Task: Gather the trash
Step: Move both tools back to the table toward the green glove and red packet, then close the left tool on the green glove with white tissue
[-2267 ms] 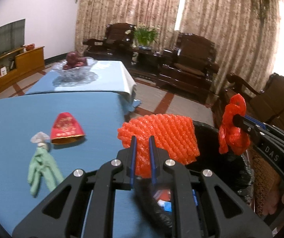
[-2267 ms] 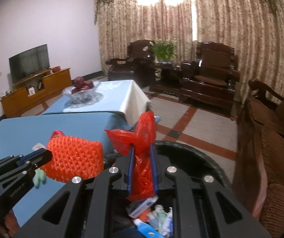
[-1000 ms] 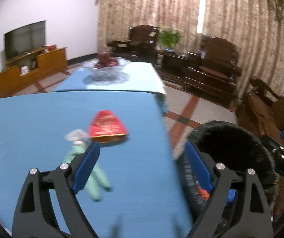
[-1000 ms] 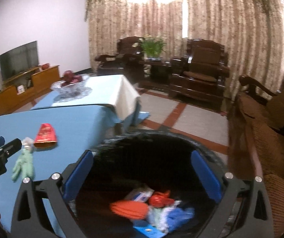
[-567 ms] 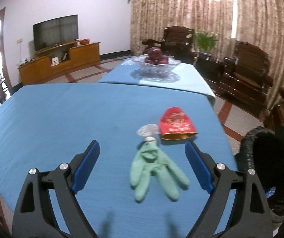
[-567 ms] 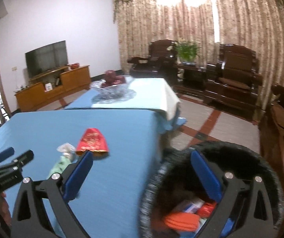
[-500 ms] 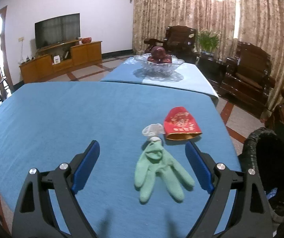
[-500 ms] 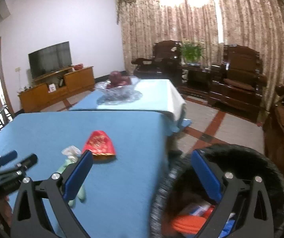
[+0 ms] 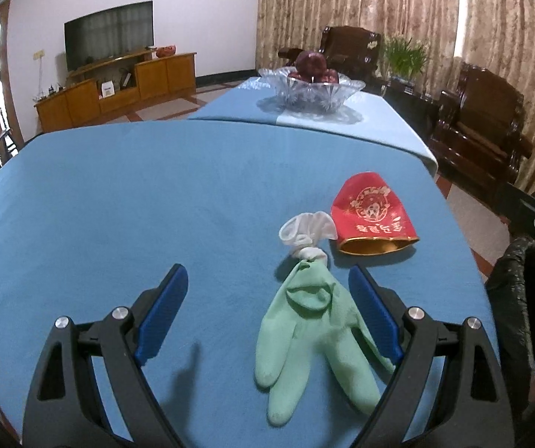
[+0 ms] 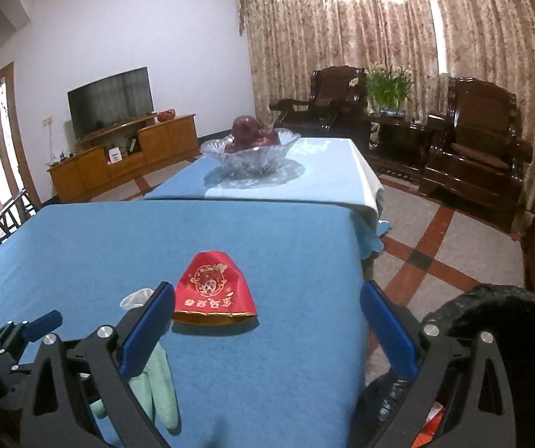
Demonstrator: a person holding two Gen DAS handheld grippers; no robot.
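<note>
I am holding both the left tool [image 9: 267, 313] and right tool [image 10: 267, 326] wide and empty, the green glove [image 9: 314, 330] lying between the left's fingers.

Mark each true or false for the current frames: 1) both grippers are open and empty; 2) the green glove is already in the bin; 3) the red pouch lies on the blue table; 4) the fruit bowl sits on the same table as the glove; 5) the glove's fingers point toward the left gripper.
1. True. The left gripper and right gripper stand wide with nothing between the pads.
2. False. The glove lies on the table; the bin stands off its right edge.
3. True. The red pouch lies flat just beyond the glove.
4. False. The bowl sits on the farther, lighter-clothed table.
5. True. The glove's fingers point at the camera, its white cuff away.
</note>
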